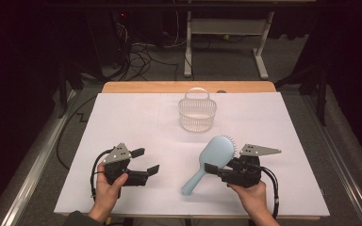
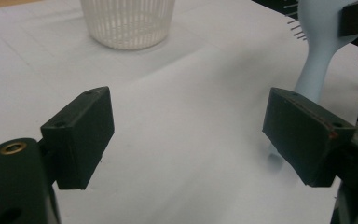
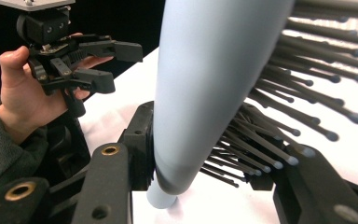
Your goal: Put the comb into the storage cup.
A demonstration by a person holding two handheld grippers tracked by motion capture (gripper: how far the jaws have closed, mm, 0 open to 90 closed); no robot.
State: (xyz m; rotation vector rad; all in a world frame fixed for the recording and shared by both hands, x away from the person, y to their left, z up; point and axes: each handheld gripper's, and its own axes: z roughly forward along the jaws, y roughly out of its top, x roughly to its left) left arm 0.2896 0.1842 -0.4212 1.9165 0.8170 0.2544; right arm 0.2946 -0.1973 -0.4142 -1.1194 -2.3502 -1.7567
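A light blue hairbrush (image 1: 215, 153) lies slanted at the table's front right, head up towards the basket and handle end near the front. My right gripper (image 1: 222, 165) is shut on the hairbrush where head meets handle. In the right gripper view the hairbrush (image 3: 205, 84) stands on edge between the jaws of the right gripper (image 3: 200, 161), dark bristles pointing right. My left gripper (image 1: 147, 160) is open at the front left with nothing between its jaws. The left gripper view has the left gripper (image 2: 193, 135) wide apart over bare table, the hairbrush (image 2: 319, 42) at upper right.
A white slatted basket (image 1: 197, 114) with a hoop handle stands at the back middle of the white table cover (image 1: 136, 122); it sits ahead of the left gripper as the basket (image 2: 128, 23). Table legs and cables lie on the floor beyond.
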